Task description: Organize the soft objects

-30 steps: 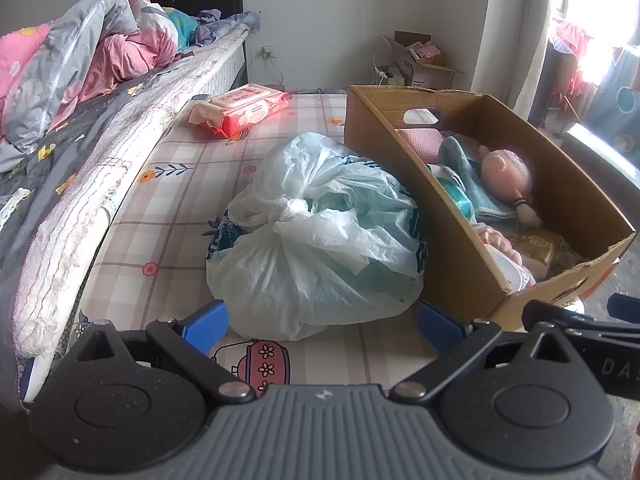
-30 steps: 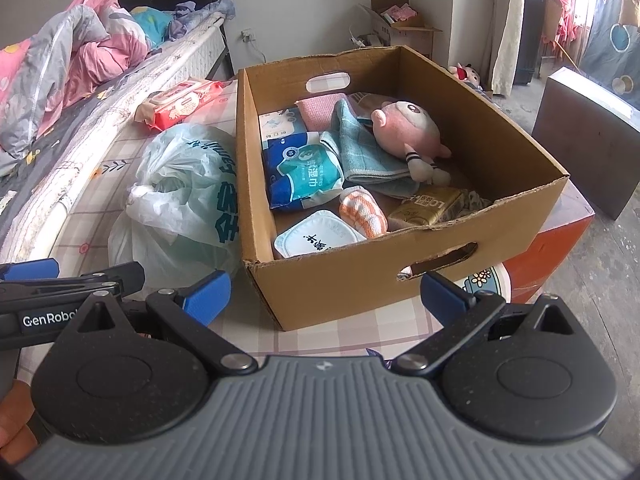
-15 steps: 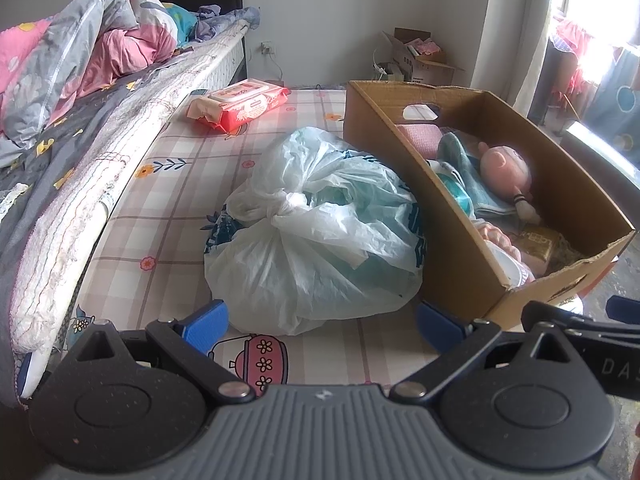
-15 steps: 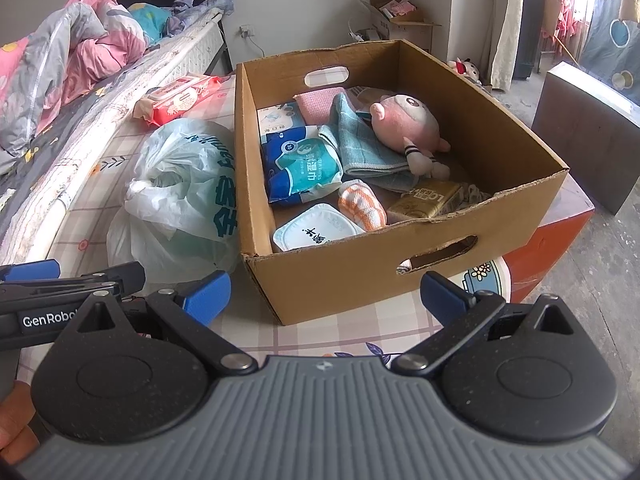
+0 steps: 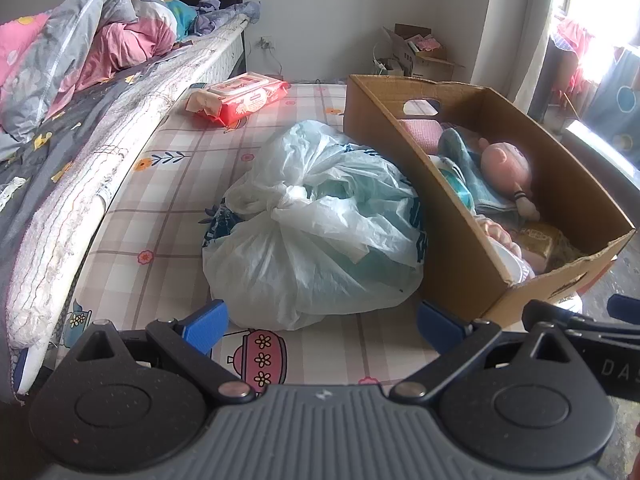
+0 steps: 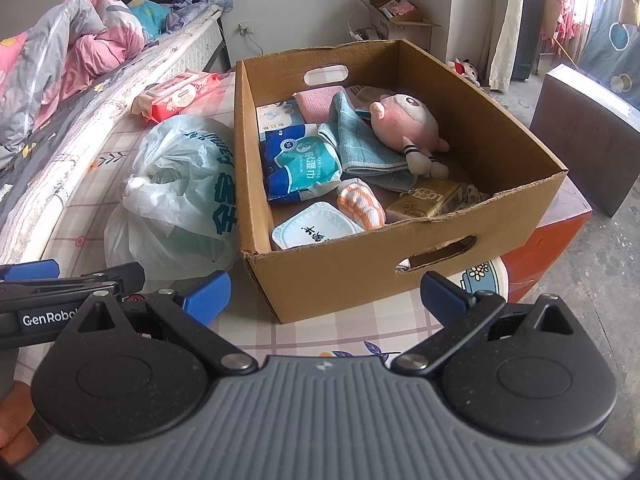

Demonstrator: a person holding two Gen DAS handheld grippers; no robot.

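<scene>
A knotted white plastic bag point(image 5: 320, 224) lies on the checked table cloth, touching the left wall of a cardboard box point(image 5: 460, 248). The bag also shows in the right wrist view point(image 6: 180, 188). The box point(image 6: 360, 276) holds a pink plush toy point(image 6: 404, 120), a teal towel point(image 6: 360, 140), wipe packs point(image 6: 300, 164), an orange striped cloth point(image 6: 360, 204) and a gold packet point(image 6: 424, 200). My left gripper point(image 5: 320, 324) is open and empty just in front of the bag. My right gripper point(image 6: 324, 296) is open and empty in front of the box's near wall.
A red wipes pack point(image 5: 240, 98) lies at the table's far end. A bed with a pink and grey quilt point(image 5: 72, 52) runs along the left. An open carton point(image 6: 400, 16) stands by the far wall. A dark cabinet point(image 6: 584, 128) stands at the right.
Both grippers have drawn slightly closer to the table and the bag and box. Both stay open and empty.
</scene>
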